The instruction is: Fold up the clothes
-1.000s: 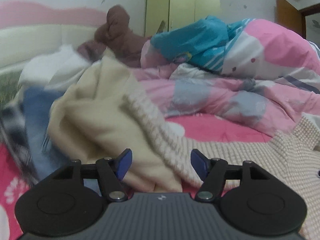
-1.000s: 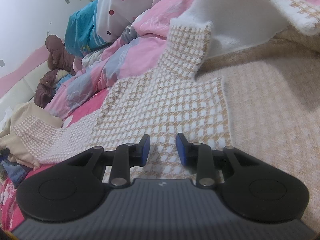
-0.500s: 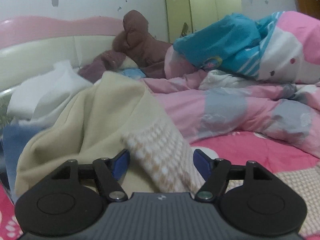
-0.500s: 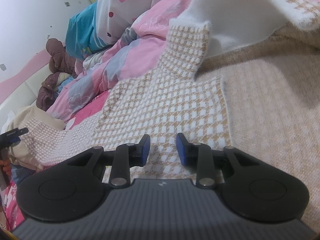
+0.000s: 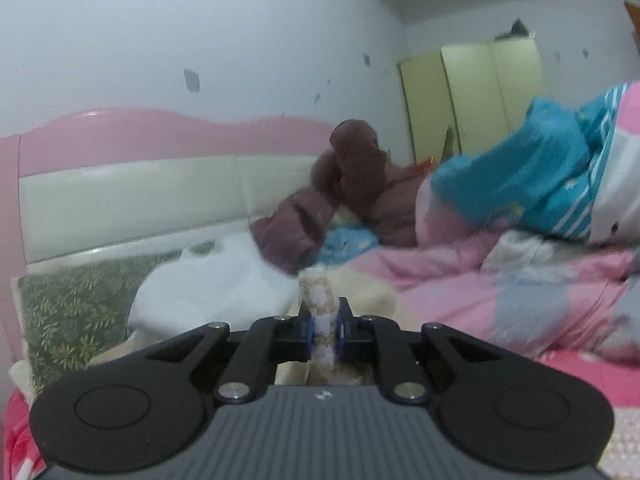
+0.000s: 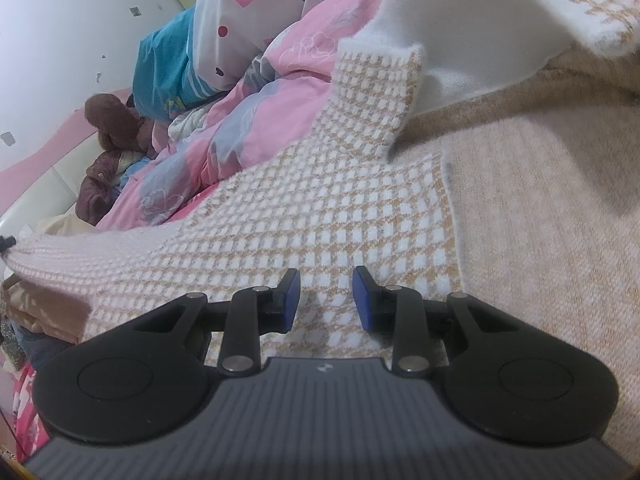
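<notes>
Two grippers, one garment: my left gripper (image 5: 325,330) has just been closing and now pinches the cuff end of the checked sweater (image 6: 320,216), with a narrow roll of knit squeezed between the blue pads. My right gripper (image 6: 326,300) hovers over the sweater's body with its jaws partly apart and nothing between them.

The sweater lies spread across the bed, over the pink sheet and against the rumpled quilt (image 6: 256,120), its sleeve (image 6: 80,256) stretched off toward my left gripper. I judge it to be light, thick and very soft: it will sag, stretch and drape rather than hold any shape, and the fuzzy knit should grip well with little risk of slipping. Edges are the sensible holds, meaning cuff, hem or shoulder seam, since a pinch in mid-panel only raises a tent of cloth.

From the left wrist view I see the clamp itself, plus the headboard (image 5: 132,184), a brown jacket (image 5: 352,184) and a white cloth (image 5: 224,284) beyond it, but almost none of the sweater. From the right wrist view I get the whole layout: the body panel, the turned-back white inside at the top, and the sleeve pulled into a taut line.
</notes>
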Available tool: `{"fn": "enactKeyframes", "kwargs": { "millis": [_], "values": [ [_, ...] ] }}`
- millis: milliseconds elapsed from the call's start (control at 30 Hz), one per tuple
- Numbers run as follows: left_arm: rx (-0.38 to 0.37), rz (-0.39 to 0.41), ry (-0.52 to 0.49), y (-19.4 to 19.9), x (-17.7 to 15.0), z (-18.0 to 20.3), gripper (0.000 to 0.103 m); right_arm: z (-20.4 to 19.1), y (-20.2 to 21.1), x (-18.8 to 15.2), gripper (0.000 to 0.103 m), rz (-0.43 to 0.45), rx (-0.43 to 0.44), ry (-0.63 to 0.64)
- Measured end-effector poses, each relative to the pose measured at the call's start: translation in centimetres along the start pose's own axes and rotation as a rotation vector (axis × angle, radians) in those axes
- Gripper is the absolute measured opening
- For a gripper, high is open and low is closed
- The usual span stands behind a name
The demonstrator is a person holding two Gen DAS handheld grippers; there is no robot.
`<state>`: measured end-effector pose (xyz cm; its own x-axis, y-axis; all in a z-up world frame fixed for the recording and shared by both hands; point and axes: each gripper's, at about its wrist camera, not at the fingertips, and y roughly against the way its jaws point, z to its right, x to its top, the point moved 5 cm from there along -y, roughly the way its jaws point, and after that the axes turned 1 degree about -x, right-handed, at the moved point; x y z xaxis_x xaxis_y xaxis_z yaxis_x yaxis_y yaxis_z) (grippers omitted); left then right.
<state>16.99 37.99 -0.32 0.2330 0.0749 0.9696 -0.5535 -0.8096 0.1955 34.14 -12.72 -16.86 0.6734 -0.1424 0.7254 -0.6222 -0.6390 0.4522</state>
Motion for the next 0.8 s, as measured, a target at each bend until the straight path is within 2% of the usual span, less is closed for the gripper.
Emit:
{"fn": "enactKeyframes", "kwargs": {
  "millis": [167, 300, 467, 533, 567, 667, 733, 800],
  "values": [
    [0.024, -0.123, -0.005, -2.0, -2.9, 0.0, 0.014, 0.1, 0.1, 0.0, 0.028, 0.000, 0.004, -0.005],
    [0.032, -0.133, 0.015, -2.2, -2.6, -1.3, 0.035, 0.2, 0.2, 0.0, 0.028, -0.001, 0.008, -0.008],
    [0.052, -0.131, 0.114, -1.7, -1.2, -4.0, 0.034, 0.2, 0.2, 0.1, 0.028, -0.003, 0.007, -0.005],
    [0.071, -0.102, 0.148, -0.8, -0.7, -4.5, 0.043, 0.1, 0.2, 0.1, 0.028, -0.004, 0.006, -0.003],
    [0.073, -0.062, 0.148, 0.0, -0.3, -4.1, 0.044, 0.1, 0.2, 0.1, 0.028, -0.004, 0.005, -0.002],
    [-0.041, 0.062, 0.114, 3.2, 0.6, -1.0, 0.044, 0.2, 0.1, 0.1, 0.028, -0.005, 0.008, -0.003],
    [-0.197, 0.108, 0.070, 5.5, 0.7, 2.9, 0.044, 0.2, 0.1, 0.1, 0.028, -0.006, 0.009, -0.003],
    [-0.400, 0.094, 0.006, 7.2, 0.1, 8.1, 0.044, 0.3, 0.0, 0.2, 0.028, -0.007, 0.010, -0.003]
  ]
}}
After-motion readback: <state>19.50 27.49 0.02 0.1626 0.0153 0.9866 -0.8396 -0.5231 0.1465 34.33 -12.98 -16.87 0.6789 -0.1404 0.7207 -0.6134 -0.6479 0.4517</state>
